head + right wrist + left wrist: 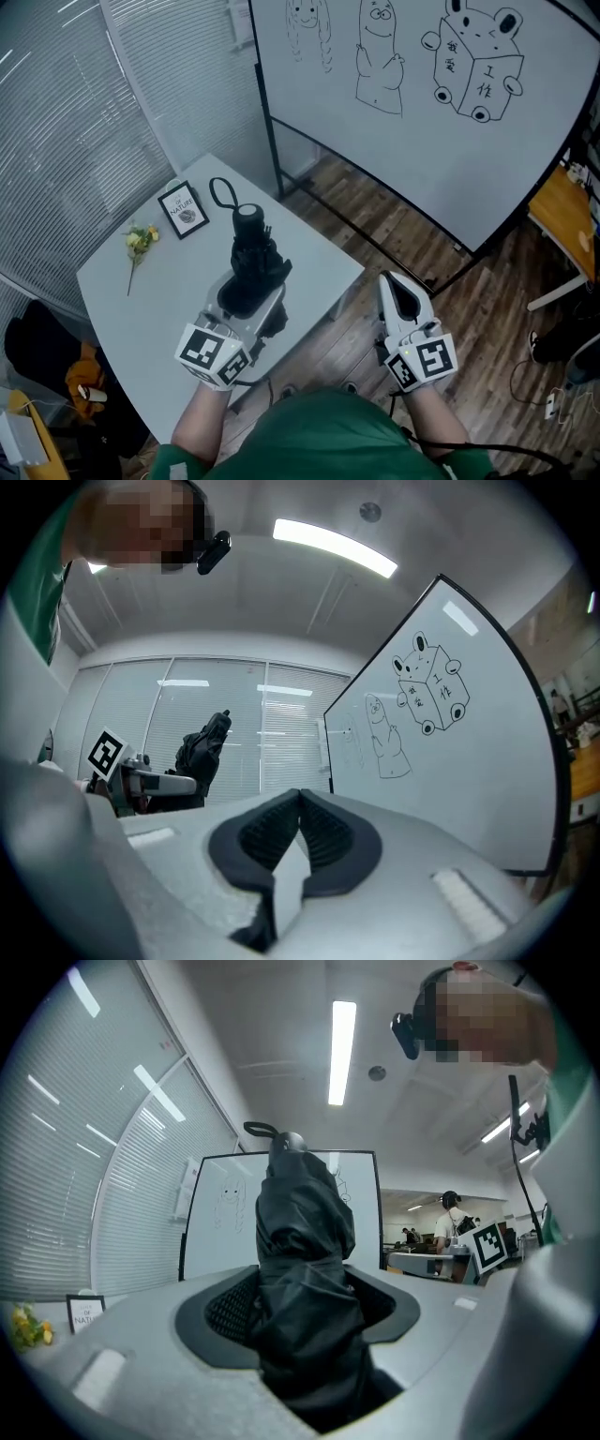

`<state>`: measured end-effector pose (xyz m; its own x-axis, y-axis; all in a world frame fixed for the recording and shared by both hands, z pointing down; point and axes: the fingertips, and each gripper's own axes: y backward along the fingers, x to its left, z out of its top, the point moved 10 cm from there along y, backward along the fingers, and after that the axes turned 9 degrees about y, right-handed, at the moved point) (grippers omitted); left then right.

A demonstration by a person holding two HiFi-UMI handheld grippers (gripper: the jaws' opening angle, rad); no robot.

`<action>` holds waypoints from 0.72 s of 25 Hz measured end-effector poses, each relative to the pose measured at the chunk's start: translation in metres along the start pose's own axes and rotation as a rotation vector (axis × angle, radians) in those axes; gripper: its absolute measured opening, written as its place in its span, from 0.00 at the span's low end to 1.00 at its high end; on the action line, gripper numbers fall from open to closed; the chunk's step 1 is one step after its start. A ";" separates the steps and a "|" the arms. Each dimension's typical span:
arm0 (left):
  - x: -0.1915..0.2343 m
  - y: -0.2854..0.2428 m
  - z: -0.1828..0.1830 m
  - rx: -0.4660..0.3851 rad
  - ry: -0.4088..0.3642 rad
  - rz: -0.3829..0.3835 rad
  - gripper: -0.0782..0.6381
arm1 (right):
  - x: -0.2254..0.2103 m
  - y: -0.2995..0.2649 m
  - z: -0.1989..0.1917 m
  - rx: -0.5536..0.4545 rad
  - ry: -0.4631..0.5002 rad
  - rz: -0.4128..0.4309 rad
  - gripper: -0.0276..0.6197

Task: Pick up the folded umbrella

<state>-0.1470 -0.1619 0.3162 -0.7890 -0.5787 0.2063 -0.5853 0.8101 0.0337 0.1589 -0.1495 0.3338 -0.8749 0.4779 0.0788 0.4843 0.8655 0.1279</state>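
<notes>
The folded black umbrella (253, 255) stands upright above the white table (131, 300), with my left gripper (246, 292) shut on its lower part. In the left gripper view the umbrella (300, 1232) fills the gap between the dark pads (225, 1309), and its strap loop (261, 1130) sticks out at the top. My right gripper (401, 298) hangs over the wooden floor to the right of the table, shut and holding nothing. In the right gripper view its pads (267, 832) meet at the tips, and the umbrella (202, 747) shows far off at the left.
A small framed card (184, 210) and a yellow flower sprig (141, 242) lie on the table's far left part. A large whiteboard (422, 94) with cartoon drawings stands behind the table. Window blinds (84, 112) fill the left. Bags (56, 370) sit on the floor at lower left.
</notes>
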 end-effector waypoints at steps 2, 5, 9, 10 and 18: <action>-0.001 0.000 0.005 -0.023 -0.030 0.014 0.50 | -0.003 -0.003 0.002 -0.004 0.001 -0.004 0.05; 0.000 -0.001 0.009 -0.043 -0.046 0.025 0.50 | -0.004 -0.007 0.004 -0.004 -0.003 -0.003 0.05; 0.005 -0.001 0.005 -0.062 -0.047 0.031 0.50 | -0.004 -0.013 -0.001 -0.008 -0.003 0.007 0.05; 0.005 -0.001 0.002 -0.062 -0.046 0.031 0.50 | -0.003 -0.013 -0.003 -0.005 -0.004 0.009 0.05; 0.007 -0.002 -0.005 -0.061 -0.044 0.023 0.50 | -0.003 -0.017 -0.014 0.014 -0.013 0.018 0.05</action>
<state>-0.1501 -0.1674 0.3224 -0.8102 -0.5627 0.1643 -0.5559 0.8265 0.0889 0.1537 -0.1677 0.3455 -0.8661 0.4953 0.0677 0.4999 0.8587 0.1129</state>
